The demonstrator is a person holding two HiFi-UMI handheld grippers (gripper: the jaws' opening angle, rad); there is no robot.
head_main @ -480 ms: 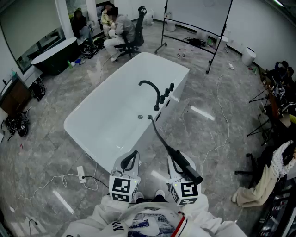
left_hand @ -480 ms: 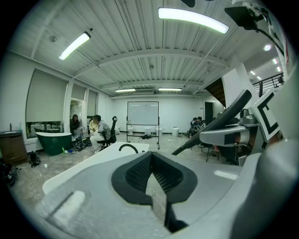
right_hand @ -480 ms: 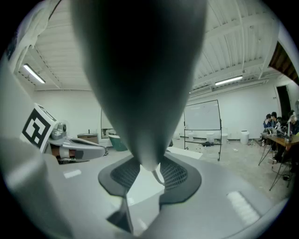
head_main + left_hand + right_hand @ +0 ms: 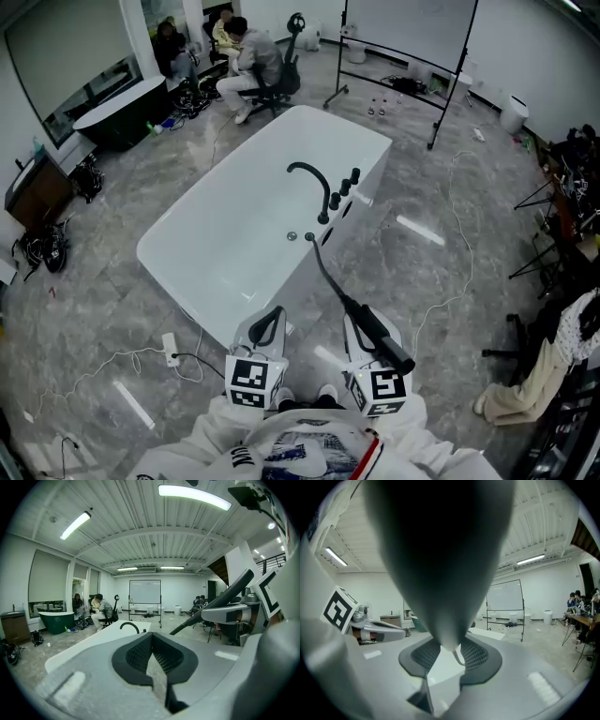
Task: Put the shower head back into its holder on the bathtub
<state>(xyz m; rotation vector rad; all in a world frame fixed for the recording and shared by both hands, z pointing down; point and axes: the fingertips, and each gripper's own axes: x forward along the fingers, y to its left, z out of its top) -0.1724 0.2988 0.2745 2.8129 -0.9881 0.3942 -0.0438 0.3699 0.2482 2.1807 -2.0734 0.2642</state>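
The right tool (image 4: 451, 654) is clamped on the black shower head (image 4: 389, 349), low and right of centre in the head view. Its hose (image 4: 328, 277) runs up to the rim of the white bathtub (image 4: 225, 253). The left tool (image 4: 265, 323) is closed on nothing. The handle tapers where the jaws hold it, so it could probably slide or twist as it is carried. The hose may sag and catch on the faucet (image 4: 307, 173) or the knobs (image 4: 345, 187), where the holder itself cannot be made out. Loose cables (image 4: 141, 361) on the floor at lower left could trip a step. No brand reads; each tool's cube (image 4: 380, 386) carries only a square marker, and the clothing print is too cut off to read.
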